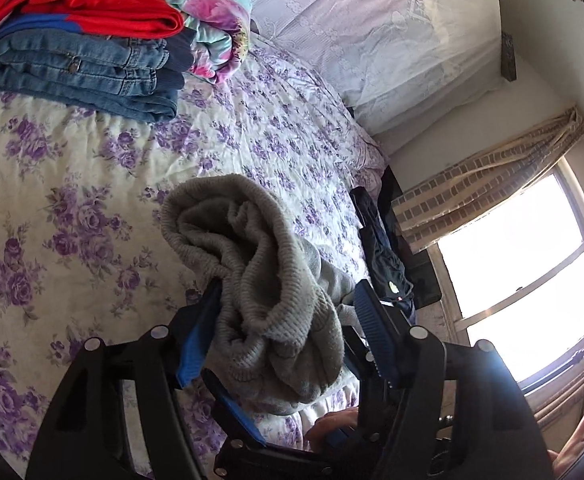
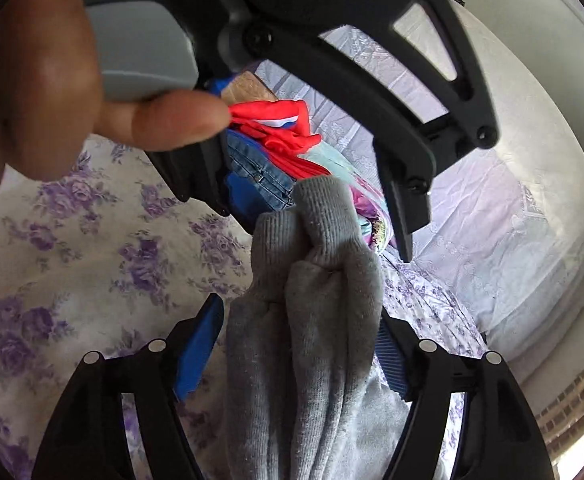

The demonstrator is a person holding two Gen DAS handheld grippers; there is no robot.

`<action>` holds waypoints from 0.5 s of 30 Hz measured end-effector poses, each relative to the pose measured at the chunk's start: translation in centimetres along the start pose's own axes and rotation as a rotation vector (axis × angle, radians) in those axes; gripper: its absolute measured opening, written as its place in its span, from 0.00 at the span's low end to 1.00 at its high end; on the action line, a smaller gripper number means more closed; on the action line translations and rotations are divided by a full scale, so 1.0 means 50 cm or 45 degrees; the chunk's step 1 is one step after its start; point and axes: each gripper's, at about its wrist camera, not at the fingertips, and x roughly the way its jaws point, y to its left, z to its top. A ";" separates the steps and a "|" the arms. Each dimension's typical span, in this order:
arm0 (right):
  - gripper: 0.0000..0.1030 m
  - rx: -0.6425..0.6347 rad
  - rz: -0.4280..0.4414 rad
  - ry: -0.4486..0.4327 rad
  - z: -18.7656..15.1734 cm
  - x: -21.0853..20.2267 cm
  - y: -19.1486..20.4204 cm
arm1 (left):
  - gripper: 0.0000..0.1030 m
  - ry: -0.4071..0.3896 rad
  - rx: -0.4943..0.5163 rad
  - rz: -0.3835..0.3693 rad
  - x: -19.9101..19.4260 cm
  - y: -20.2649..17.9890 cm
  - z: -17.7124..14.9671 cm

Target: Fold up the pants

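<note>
Gray pants bunch between both half-open grippers, left gripper and right gripper gripping them; no readable writing.

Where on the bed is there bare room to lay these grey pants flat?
The widest bare patch of the floral sheet lies between the folded jeans and the grey pants. A narrower strip runs towards the pillow. Crowded spots: the corner with jeans, red garment and floral blanket, and the edge with dark clothing.

A bed in purple-flowered sheets stands by a white wall and a sunlit curtained window
</note>
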 end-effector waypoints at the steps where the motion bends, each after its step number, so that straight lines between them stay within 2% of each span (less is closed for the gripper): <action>1: 0.44 0.007 0.001 0.006 -0.003 0.001 0.000 | 0.69 -0.003 0.009 0.015 0.000 -0.002 -0.002; 3: 0.31 0.039 0.040 0.021 -0.011 0.002 -0.005 | 0.77 -0.006 0.025 0.025 0.001 -0.002 -0.010; 6: 0.27 0.078 0.058 0.013 -0.021 -0.005 -0.015 | 0.90 0.006 0.015 0.048 0.009 0.002 -0.019; 10: 0.25 0.155 0.069 -0.016 -0.032 -0.018 -0.041 | 0.91 0.083 -0.124 0.008 0.035 0.043 -0.017; 12: 0.25 0.169 0.070 -0.033 -0.039 -0.020 -0.047 | 0.91 0.132 -0.196 -0.064 0.052 0.059 -0.015; 13: 0.25 0.170 0.063 -0.040 -0.044 -0.020 -0.048 | 0.91 0.148 -0.221 -0.100 0.059 0.062 -0.014; 15: 0.25 0.169 0.054 -0.052 -0.053 -0.021 -0.049 | 0.90 0.145 -0.220 -0.112 0.064 0.056 -0.013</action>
